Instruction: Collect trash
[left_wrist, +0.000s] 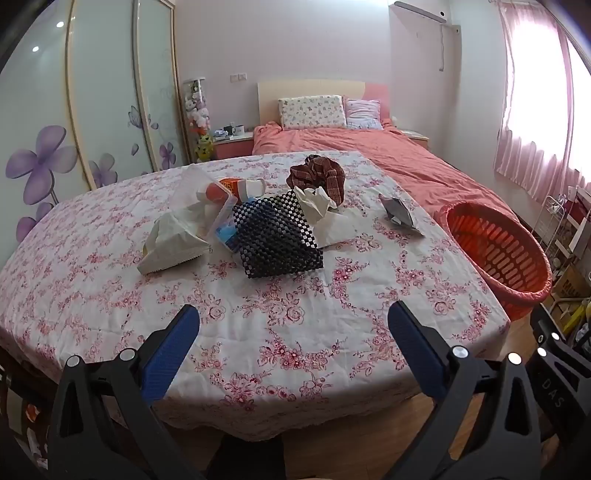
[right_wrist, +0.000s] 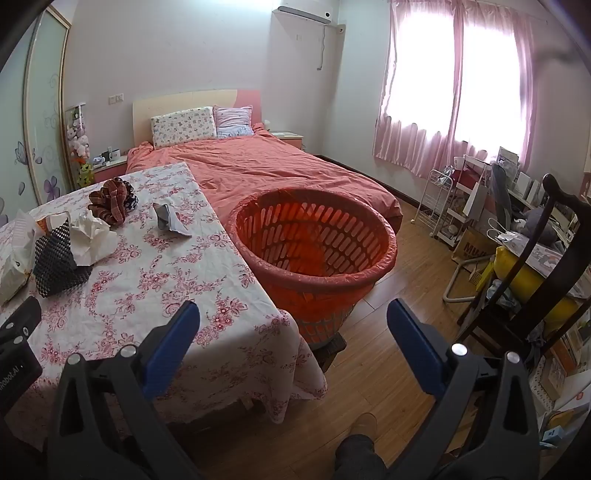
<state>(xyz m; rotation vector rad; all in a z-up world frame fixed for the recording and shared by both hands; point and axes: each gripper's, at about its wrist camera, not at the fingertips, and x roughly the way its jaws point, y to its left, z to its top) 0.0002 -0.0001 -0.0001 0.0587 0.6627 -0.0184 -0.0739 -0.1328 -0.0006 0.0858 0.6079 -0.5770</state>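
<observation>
Both tools, left (left_wrist: 293, 321) and right (right_wrist: 293, 319), gape wide and empty. Crumpled tissue (left_wrist: 316, 203) sits mid-surface beside the mesh mat (left_wrist: 277, 240): feather-light, soft — pinch a raised fold.

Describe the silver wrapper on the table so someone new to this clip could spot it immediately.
Start at the table with the pink floral cloth. On the side nearest the orange basket lies a crumpled silver wrapper, alone on bare cloth. It is the only shiny grey item, apart from the clustered tissues, black mesh mat and plaid cloth.
</observation>
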